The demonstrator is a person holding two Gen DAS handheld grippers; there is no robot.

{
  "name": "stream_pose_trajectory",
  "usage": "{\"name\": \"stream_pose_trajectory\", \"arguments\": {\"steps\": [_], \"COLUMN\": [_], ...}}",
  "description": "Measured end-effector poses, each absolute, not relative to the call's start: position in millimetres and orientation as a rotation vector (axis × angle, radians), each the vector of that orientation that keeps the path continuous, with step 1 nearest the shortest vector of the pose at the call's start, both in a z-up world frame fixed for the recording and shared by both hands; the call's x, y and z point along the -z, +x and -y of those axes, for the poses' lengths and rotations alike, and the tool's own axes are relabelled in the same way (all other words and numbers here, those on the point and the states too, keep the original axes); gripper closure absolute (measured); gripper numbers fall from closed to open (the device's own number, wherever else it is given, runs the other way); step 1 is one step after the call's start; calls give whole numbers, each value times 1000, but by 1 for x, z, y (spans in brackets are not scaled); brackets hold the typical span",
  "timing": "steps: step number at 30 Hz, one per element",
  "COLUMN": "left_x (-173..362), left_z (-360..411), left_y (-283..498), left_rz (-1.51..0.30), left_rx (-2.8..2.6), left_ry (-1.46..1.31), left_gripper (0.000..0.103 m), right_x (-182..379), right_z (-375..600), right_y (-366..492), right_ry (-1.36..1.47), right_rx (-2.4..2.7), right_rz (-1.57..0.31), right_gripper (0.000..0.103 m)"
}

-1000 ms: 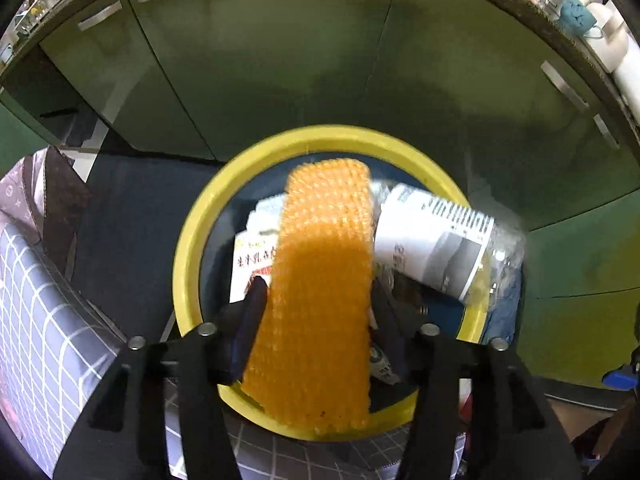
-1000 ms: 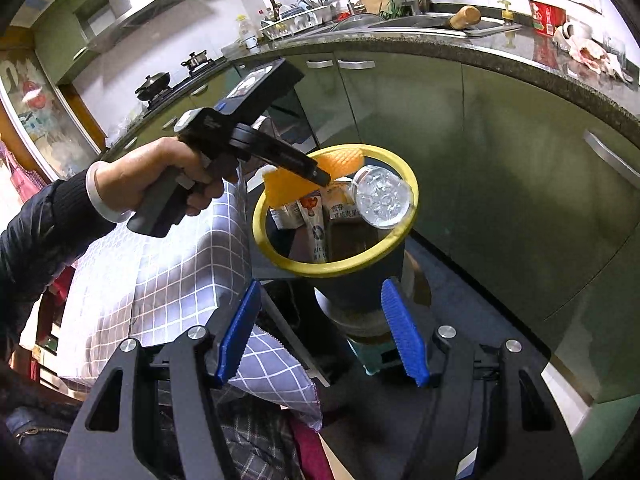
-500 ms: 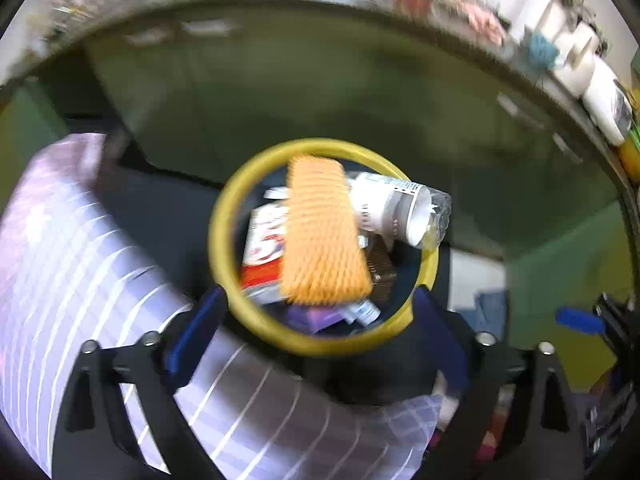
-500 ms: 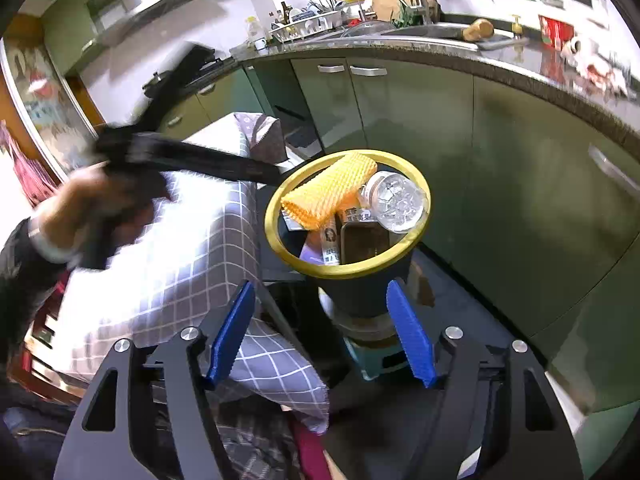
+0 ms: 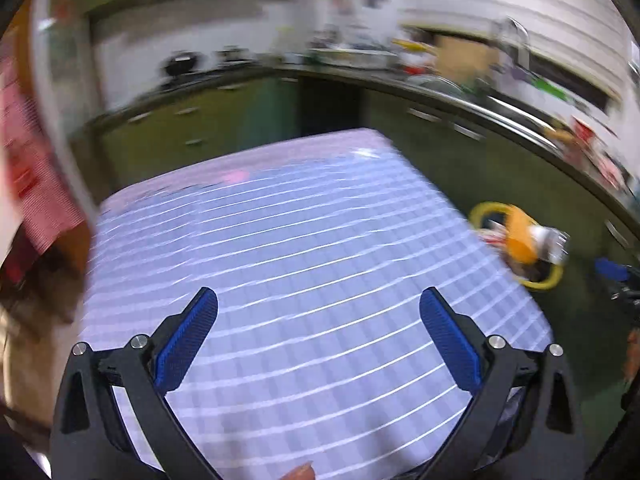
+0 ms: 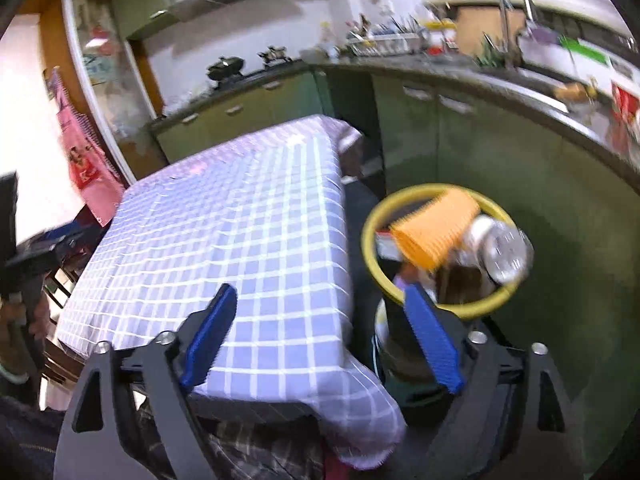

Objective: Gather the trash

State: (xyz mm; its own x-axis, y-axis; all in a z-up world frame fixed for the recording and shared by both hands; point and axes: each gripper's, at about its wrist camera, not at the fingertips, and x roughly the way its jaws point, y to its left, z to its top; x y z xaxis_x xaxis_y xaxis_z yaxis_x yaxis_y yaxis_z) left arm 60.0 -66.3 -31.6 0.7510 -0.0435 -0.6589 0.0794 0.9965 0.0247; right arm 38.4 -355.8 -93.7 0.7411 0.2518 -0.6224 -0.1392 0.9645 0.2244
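Trash, an orange foam net sleeve [image 6: 436, 229] and a clear plastic bottle [image 6: 502, 249], lies atop the yellow-rimmed bin [image 6: 370, 236] beside the checked purple tablecloth [image 6: 240, 232]. Both the left gripper [image 5: 318, 332] and right gripper [image 6: 320, 332] have just been opening; their jaws stand wide with nothing between them.

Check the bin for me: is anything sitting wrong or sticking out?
Yes. The orange foam net lies across the top of the yellow-rimmed bin, not down inside, and the clear bottle beside it pokes over the rim. The bin looks overfull. Nothing appears spilled on the checked tablecloth.
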Motion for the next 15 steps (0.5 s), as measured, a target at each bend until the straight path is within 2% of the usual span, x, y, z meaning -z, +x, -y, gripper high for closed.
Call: {"name": "stream_pose_trajectory", "arguments": {"steps": [4, 15], "left_x": [26, 17], "left_z": [13, -29], "left_y": [23, -25], "left_rz": [-677, -589], "left_rx": [-35, -115], "left_ry": [-41, -89], "left_gripper": [7, 7], "right_x": [72, 45], "right_z": [325, 295], "right_y": [27, -11], "right_ry": [101, 74], "right_rx": [-208, -150], "right_rz": [-617, -521], "right_gripper": [5, 5]}}
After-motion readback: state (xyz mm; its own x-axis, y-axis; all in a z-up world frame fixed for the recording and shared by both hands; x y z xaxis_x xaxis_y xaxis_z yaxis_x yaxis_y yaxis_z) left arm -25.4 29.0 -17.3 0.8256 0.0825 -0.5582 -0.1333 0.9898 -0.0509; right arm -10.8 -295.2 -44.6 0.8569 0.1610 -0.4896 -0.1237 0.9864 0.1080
